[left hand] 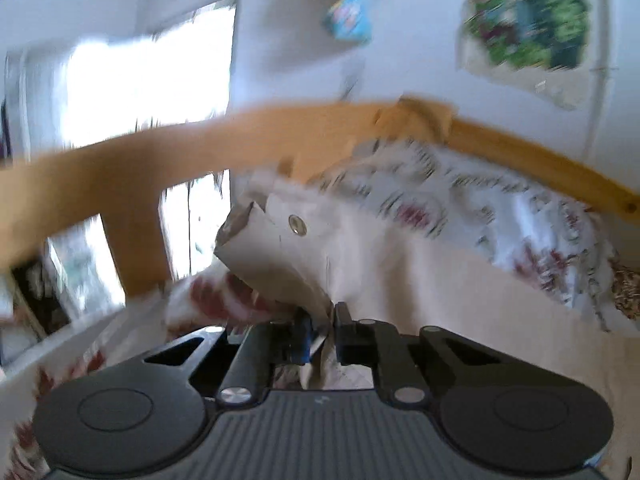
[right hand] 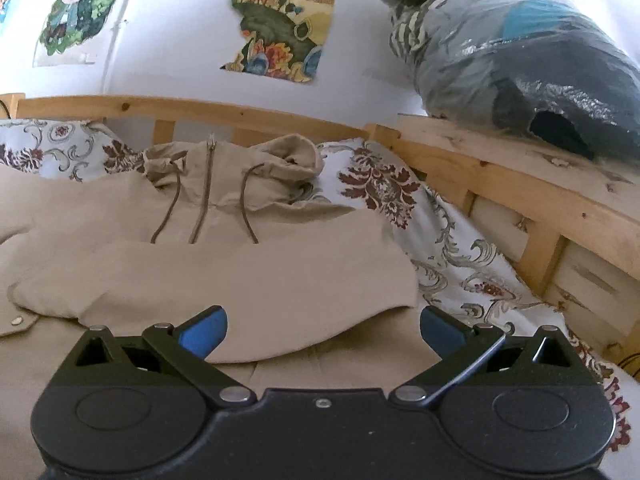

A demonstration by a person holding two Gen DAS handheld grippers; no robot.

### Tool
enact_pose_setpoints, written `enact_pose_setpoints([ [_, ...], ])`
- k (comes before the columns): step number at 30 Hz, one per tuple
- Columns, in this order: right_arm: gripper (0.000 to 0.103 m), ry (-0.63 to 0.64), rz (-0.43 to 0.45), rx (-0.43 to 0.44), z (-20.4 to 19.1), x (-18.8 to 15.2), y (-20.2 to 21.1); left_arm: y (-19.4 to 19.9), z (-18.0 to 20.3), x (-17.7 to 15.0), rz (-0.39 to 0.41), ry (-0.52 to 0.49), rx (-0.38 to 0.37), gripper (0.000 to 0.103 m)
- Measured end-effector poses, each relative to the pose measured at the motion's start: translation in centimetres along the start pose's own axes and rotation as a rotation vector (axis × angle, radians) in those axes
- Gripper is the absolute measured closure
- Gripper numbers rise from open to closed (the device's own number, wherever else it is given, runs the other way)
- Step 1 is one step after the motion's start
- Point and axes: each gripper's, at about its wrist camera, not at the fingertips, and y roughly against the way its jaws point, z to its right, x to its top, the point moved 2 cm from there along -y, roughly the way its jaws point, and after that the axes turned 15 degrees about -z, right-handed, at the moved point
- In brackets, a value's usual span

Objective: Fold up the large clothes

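Floral bedspread, wooden bed rail; left hand-held gripper pinches beige jacket, right hand-held gripper spread wide.

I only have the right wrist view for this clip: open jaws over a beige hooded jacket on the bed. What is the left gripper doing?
Observer: The left gripper is shut on a cuff of the beige jacket, lifted off the bed.
Operator: Any detail on that piece?
Observer: It carries a metal snap button.
Operator: What's behind it?
Observer: The wooden bed rail and a bright window, both motion-blurred.
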Motion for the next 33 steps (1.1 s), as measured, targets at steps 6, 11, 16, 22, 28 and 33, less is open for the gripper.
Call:
enact_pose_setpoints([
  [6,0.001,-0.008,0.045,0.016,0.4,0.1,0.9,8.9,6.9,0.1,0.265,-0.270,-0.156,0.095],
  [11,0.001,-0.032,0.059,0.007,0.9,0.3,1.2,15.5,16.3,-3.2,0.416,-0.638,-0.269,0.095],
  [16,0.001,-0.064,0.064,-0.021,2.0,0.1,1.0,19.4,24.5,-9.5,0.391,-0.812,-0.467,0.094],
  [22,0.001,-0.105,0.045,-0.058,4.1,-0.8,0.1,18.4,30.6,-18.8,0.208,-1.000,-0.532,0.066],
  [28,0.001,-0.145,0.022,-0.058,4.7,-1.0,-0.4,17.2,26.8,-23.2,0.036,-1.131,-0.708,0.021],
  [33,0.001,-0.132,0.046,0.021,4.0,-0.8,0.0,14.5,20.4,-22.7,-0.056,-1.089,-0.669,0.019],
])
